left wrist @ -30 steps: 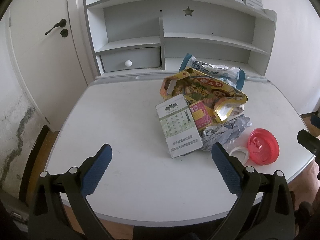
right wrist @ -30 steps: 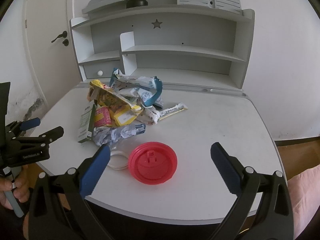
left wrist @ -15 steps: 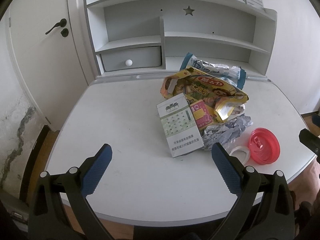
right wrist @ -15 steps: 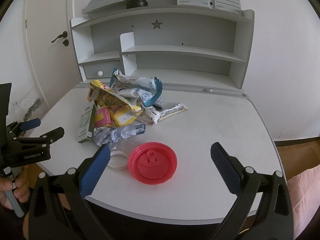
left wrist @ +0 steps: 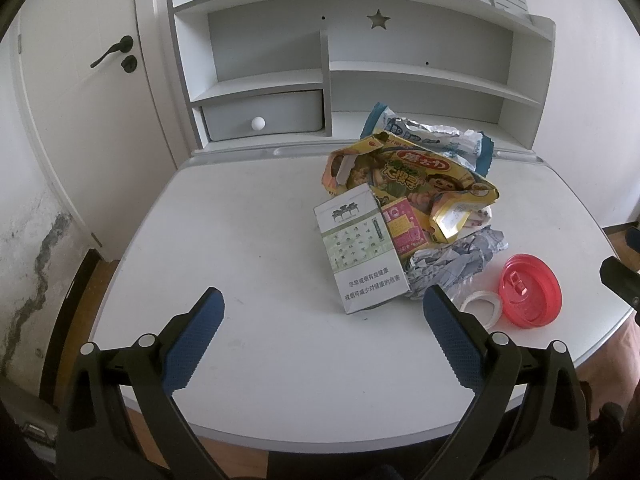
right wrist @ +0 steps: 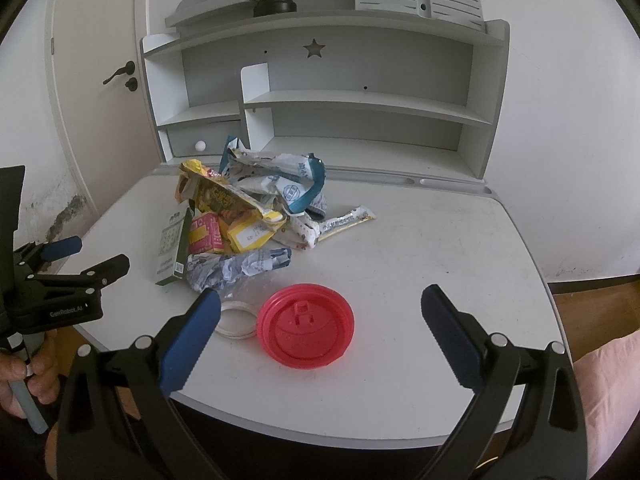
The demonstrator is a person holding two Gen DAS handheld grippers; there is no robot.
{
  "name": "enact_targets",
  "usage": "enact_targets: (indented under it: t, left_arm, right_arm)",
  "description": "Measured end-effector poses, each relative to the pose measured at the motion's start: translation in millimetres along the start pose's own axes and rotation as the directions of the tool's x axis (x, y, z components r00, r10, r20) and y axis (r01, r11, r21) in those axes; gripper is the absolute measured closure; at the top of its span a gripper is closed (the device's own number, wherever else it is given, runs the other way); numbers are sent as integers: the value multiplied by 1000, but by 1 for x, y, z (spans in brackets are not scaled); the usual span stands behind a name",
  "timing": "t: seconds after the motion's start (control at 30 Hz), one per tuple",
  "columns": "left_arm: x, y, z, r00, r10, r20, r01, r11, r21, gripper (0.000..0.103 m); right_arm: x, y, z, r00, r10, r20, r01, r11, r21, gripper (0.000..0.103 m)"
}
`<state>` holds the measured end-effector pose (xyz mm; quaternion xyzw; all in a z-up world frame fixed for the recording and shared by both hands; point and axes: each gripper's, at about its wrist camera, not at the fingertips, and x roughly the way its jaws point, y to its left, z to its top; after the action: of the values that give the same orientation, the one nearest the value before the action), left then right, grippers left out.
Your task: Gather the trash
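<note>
The white worktop [left wrist: 248,240] stands before a shelf unit [right wrist: 360,80]. Both grippers hover at its near edge: the left gripper [left wrist: 322,340] and the right gripper [right wrist: 320,336] are each spread wide and hold nothing. The trash pile [left wrist: 408,208] lies right of centre, comprising a yellow snack bag [right wrist: 224,200], a white carton [left wrist: 360,256] and crumpled paper [right wrist: 240,266]. A red lid [right wrist: 306,326] lies near the pile, touching a white ring [right wrist: 238,318].
</note>
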<state>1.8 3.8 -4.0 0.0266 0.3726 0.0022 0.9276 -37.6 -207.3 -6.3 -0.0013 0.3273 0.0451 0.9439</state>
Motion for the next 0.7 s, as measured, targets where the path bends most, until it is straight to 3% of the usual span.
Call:
enact_targets:
  t: [0.7]
  left_arm:
    - [3, -1, -1, 1000, 3, -8, -3, 1000, 1, 6]
  right_arm:
    - [1, 0, 0, 1000, 1, -1, -1, 1000, -2, 6]
